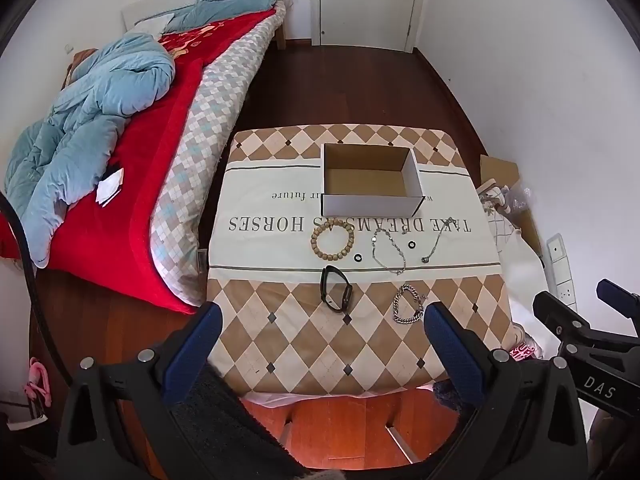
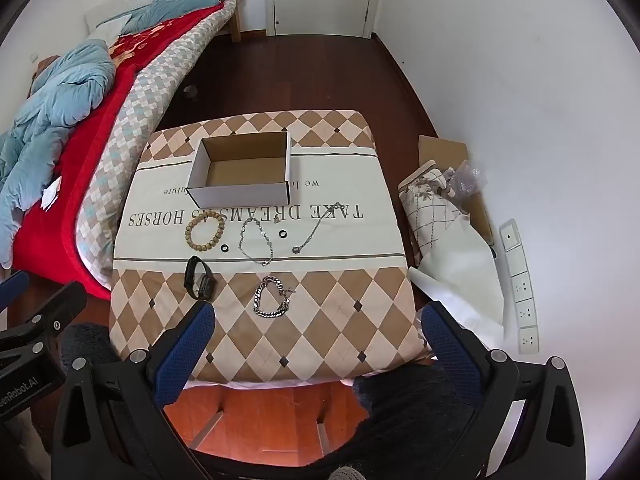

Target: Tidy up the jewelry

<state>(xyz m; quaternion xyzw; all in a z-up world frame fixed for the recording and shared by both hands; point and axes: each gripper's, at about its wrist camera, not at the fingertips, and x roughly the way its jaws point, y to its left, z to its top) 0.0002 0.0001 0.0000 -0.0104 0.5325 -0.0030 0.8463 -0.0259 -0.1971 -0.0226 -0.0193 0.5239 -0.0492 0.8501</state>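
An open empty cardboard box point(image 1: 370, 180) point(image 2: 244, 172) stands at the back of a cloth-covered table point(image 1: 304, 344) point(image 2: 320, 328). In front of it lie a wooden bead bracelet point(image 1: 333, 239) point(image 2: 205, 231), a thin silver chain point(image 1: 389, 250) point(image 2: 256, 242), a pendant necklace point(image 1: 438, 240) point(image 2: 316, 230), two small black rings point(image 1: 358, 258) point(image 1: 412, 245), a black watch band point(image 1: 336, 289) point(image 2: 199, 278) and a chunky silver bracelet point(image 1: 408, 304) point(image 2: 272, 297). My left gripper point(image 1: 322, 318) and right gripper point(image 2: 318, 318) are open and empty, above the table's near edge.
A bed point(image 1: 120, 140) with red blanket and blue duvet lies left of the table. A pillow and plastic bags point(image 2: 444, 216) and a power strip point(image 2: 520, 284) lie on the floor at the right wall. A white door point(image 1: 368, 0) is at the back.
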